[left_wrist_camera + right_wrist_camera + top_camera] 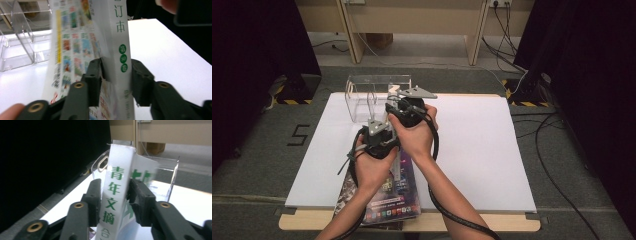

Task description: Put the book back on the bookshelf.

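Over on my left side, the left gripper [379, 134] is clenched on the lower part of a white bound magazine volume [117, 50], jaws pinching it from both sides right at the spine. From the left gripper view the spine has green characters and three green round marks, and the lowest mark sits right between the two jaws. A cover page full of small colourful pictures fans out to the left of that claw. Beyond and to the left of the jaws I can see the clear acrylic file holder [22, 47] with its dividers, standing on the white table sheet [165, 50].

Just under the left gripper in the high view there's a stack of glossy magazines [387, 197] lying flat at the near edge of the table, partly covered by my forearms.

Moving right, the right gripper [408, 107] is touching the left one, slightly farther from me, and it's clamped on the same volume higher up the spine. In the right gripper view the green spine characters run down between the jaws, and the book stands nearly upright, leaning a bit. The acrylic holder sits directly behind that claw, just past the top of the book.

Past both claws, beyond the table, there's a wooden bench frame [412, 25] on the floor.
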The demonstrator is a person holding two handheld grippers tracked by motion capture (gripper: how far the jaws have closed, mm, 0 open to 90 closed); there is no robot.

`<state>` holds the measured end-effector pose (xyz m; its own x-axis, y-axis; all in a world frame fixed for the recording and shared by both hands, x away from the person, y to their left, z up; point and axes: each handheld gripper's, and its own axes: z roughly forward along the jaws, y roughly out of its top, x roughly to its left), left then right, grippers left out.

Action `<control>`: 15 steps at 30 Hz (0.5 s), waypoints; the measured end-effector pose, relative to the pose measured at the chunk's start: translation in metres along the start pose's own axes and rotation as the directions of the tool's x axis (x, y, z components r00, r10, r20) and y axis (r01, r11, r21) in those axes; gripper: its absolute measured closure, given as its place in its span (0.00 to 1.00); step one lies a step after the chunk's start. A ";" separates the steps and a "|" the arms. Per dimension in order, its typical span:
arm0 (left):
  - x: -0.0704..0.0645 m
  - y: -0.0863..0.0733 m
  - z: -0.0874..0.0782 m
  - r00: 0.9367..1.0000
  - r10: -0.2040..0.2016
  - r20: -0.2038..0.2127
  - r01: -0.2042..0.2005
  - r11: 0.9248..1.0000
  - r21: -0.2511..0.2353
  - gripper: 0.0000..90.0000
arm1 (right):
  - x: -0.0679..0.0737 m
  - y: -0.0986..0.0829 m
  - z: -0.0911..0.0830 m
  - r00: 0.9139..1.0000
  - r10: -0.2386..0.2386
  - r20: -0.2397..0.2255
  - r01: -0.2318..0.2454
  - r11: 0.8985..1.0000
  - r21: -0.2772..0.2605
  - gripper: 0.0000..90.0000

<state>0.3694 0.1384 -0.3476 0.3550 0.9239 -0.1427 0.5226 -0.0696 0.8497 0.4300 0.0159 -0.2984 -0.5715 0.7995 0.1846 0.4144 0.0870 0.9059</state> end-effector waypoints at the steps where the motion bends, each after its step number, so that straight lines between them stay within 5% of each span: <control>1: 0.003 0.000 -0.001 1.000 -0.008 0.008 0.008 1.000 0.000 0.77 | -0.002 0.000 0.001 1.000 0.020 0.000 -0.020 1.000 0.002 0.63; 3: 0.013 0.000 -0.003 1.000 0.008 -0.001 -0.008 1.000 0.018 0.80 | -0.004 0.000 0.002 0.999 0.032 -0.005 -0.032 0.999 0.005 0.62; 5: 0.024 -0.002 -0.001 0.999 0.000 0.035 -0.002 0.999 0.052 0.82 | -0.015 0.000 0.001 0.997 0.056 -0.052 -0.055 0.998 0.004 0.71; 7: 0.029 -0.005 0.003 0.998 0.017 0.058 -0.022 0.996 0.084 0.82 | -0.021 0.001 -0.005 0.995 0.055 -0.079 -0.055 0.998 -0.005 0.69; 9: 0.030 -0.011 0.009 0.995 0.030 0.092 -0.039 0.993 0.107 0.82 | -0.028 0.002 -0.013 0.995 0.059 -0.081 -0.061 0.998 -0.022 0.68; 15: 0.039 -0.007 0.009 0.995 0.004 0.100 -0.015 0.994 0.106 0.82 | -0.058 -0.002 -0.042 0.996 0.080 -0.039 -0.082 0.995 -0.062 0.67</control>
<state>0.3863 0.1711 -0.3639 0.4332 0.8812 -0.1893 0.5965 -0.1229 0.7932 0.4326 -0.0553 -0.2950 -0.5640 0.7800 0.2711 0.4154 -0.0158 0.9095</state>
